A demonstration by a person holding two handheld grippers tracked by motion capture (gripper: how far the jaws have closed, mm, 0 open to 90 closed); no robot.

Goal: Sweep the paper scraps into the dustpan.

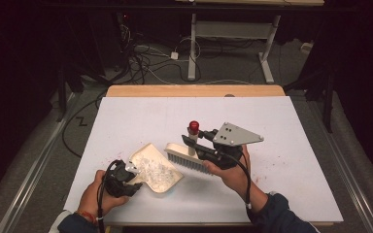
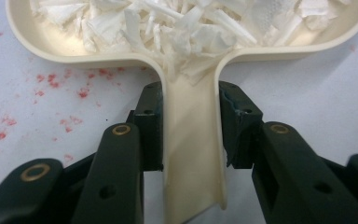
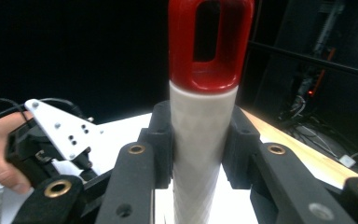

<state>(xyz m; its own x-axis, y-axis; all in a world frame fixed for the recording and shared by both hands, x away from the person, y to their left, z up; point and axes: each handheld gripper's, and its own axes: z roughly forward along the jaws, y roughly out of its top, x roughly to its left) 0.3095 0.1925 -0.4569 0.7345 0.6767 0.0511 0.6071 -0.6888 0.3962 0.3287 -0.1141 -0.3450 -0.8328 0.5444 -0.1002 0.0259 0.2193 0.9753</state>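
Cream dustpan point(image 1: 153, 170) w/ white shreds point(image 2: 177, 25), red-tipped brush point(image 1: 189, 158)

Left tool point(image 2: 192, 135) clamped on cream dustpan handle point(image 2: 193, 154), one black pad per side, pressing at 9 and 3 o'clock of handle. Handle runs from 6 o'clock up to dustpan point(image 2: 51, 46) tray at 12. Tray loaded with shredded white paper scraps point(image 2: 177, 25), some spilling down into handle neck. White worktop point(image 2: 307, 98) under everything. Red specks point(image 2: 51, 81) scattered on worktop at 9 to 10 o'clock, just below tray rim.
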